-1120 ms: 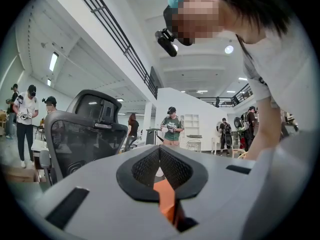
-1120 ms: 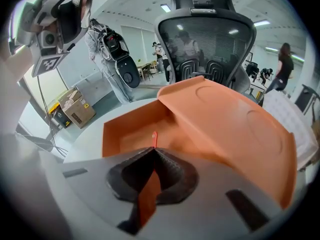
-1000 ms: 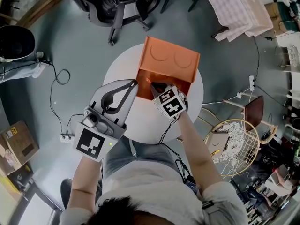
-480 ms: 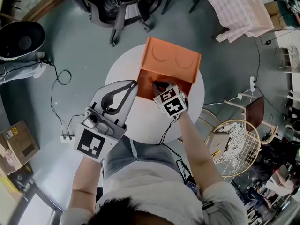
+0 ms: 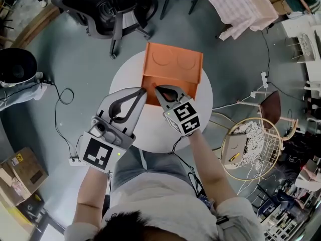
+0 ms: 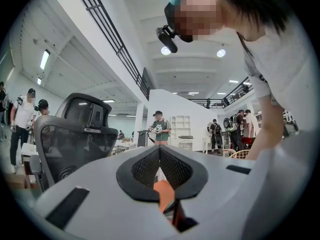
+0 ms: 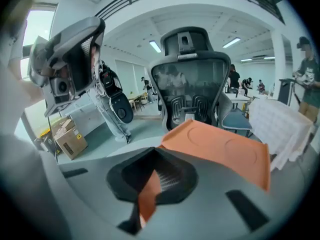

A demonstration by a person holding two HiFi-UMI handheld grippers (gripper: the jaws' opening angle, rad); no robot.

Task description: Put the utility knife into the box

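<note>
The orange box point(image 5: 173, 64) stands on the round white table point(image 5: 150, 129) with its lid folded back; in the right gripper view the lid point(image 7: 220, 149) fills the middle. I see no utility knife in any view. My right gripper point(image 5: 156, 87) is shut, its tip at the box's near left edge, and nothing shows between its jaws. My left gripper point(image 5: 145, 90) is shut too, with its tip just left of the box's near corner. In both gripper views orange shows through the slot under the shut jaws point(image 6: 160, 146) point(image 7: 159, 149).
A black office chair point(image 5: 108, 4) stands beyond the table, with a checked cloth point(image 5: 235, 6) at the far right. A wire basket chair point(image 5: 251, 147) is to the right, and a cable point(image 5: 62, 92) and cardboard boxes point(image 5: 20, 174) lie on the floor at left.
My right gripper has drawn back a little from inside the box, and the reddish thing at its tip no longer shows. The left gripper has stayed put. The head view has shifted.
</note>
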